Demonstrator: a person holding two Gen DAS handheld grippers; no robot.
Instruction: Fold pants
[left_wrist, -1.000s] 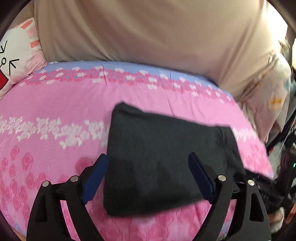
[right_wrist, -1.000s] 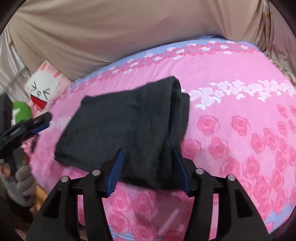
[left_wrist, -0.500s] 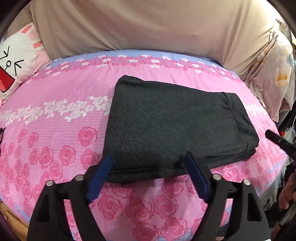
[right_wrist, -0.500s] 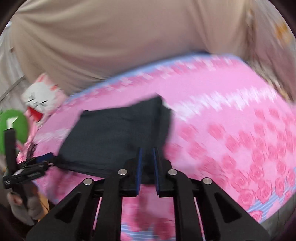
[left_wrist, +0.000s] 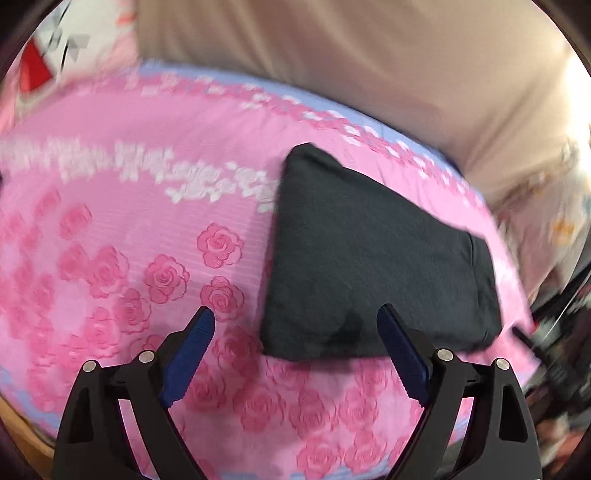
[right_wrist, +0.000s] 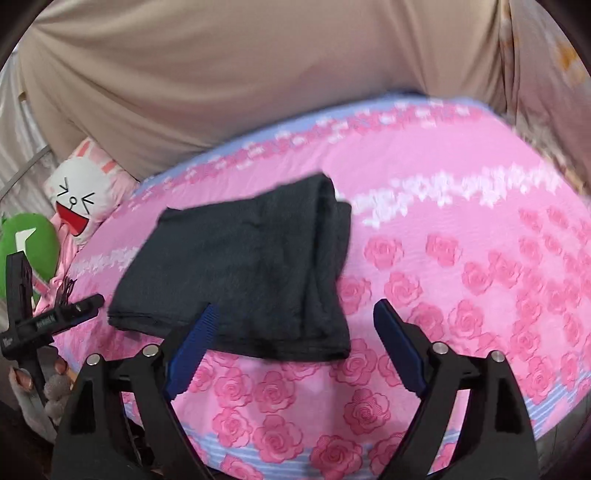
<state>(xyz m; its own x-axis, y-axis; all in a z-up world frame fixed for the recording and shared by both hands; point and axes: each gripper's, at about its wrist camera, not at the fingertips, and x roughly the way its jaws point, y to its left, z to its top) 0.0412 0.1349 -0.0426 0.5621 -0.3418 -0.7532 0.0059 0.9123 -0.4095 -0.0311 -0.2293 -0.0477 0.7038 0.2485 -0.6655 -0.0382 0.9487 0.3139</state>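
While the dark pants lie folded in a flat rectangle on the pink rose bedsheet, right of centre in the left wrist view and centre-left in the right wrist view, the left gripper and the right gripper both hang released above the near edge, jaws spread wide and holding nothing, and a cartoon pillow sits at the left

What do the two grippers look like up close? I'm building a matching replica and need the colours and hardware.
Both look alike. The left gripper has matte black angular arms with triangular cut-outs, round silver pivot pins, and blue ribbed pads on its fingers. The right gripper has the same black frame, silver pins and blue ribbed pads. No cables, sleeves or markings are visible on them.
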